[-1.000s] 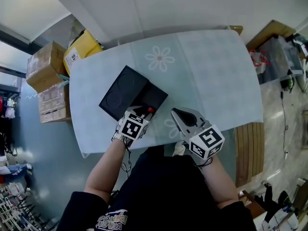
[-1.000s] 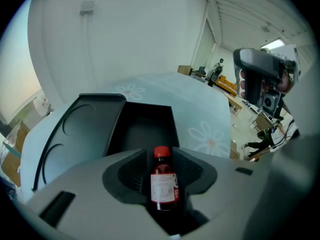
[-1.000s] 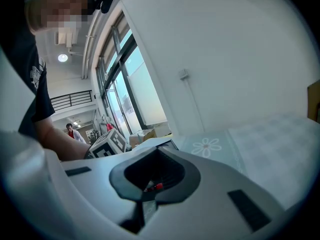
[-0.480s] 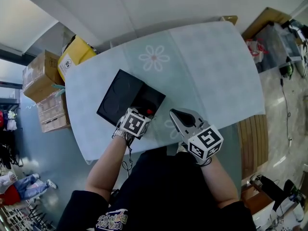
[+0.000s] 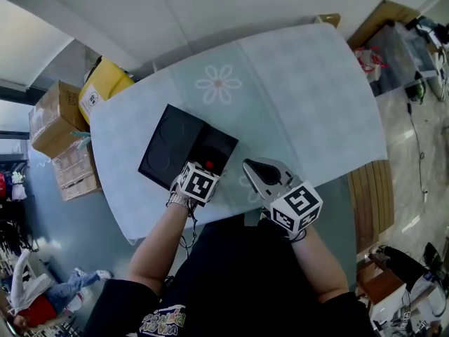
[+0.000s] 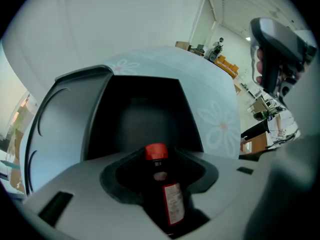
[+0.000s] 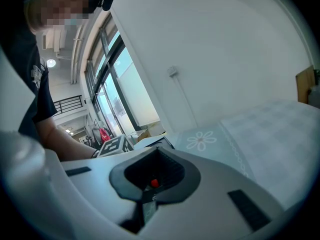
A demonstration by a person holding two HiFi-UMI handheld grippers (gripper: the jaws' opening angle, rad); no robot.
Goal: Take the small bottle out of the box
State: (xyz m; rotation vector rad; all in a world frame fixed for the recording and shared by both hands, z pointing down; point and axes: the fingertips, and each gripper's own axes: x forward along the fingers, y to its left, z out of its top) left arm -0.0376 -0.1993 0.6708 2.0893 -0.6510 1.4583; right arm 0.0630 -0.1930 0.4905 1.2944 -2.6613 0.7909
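A black box (image 5: 216, 148) lies on the pale blue table (image 5: 302, 97), its lid (image 5: 163, 144) folded open to the left. The small dark bottle, with red cap (image 5: 208, 165) and a white label, stands at the box's near edge. In the left gripper view the bottle (image 6: 165, 194) stands between the jaws of my left gripper (image 6: 160, 171), in front of the box's dark hollow (image 6: 142, 116). These jaws are opening, and I see no pad pressing on the bottle. My right gripper (image 5: 257, 169) hovers just right of the box, jaws together and empty.
Cardboard boxes (image 5: 52, 118) and a yellow package (image 5: 102, 90) stand on the floor beyond the table's left end. Bags and clutter (image 5: 393, 48) lie off its right end. A flower print (image 5: 217, 84) marks the tabletop behind the box.
The head camera has drifted, so the table sits slightly higher and further left in view. My left gripper stays at the box's near edge by the red cap. The right gripper has hardly moved.
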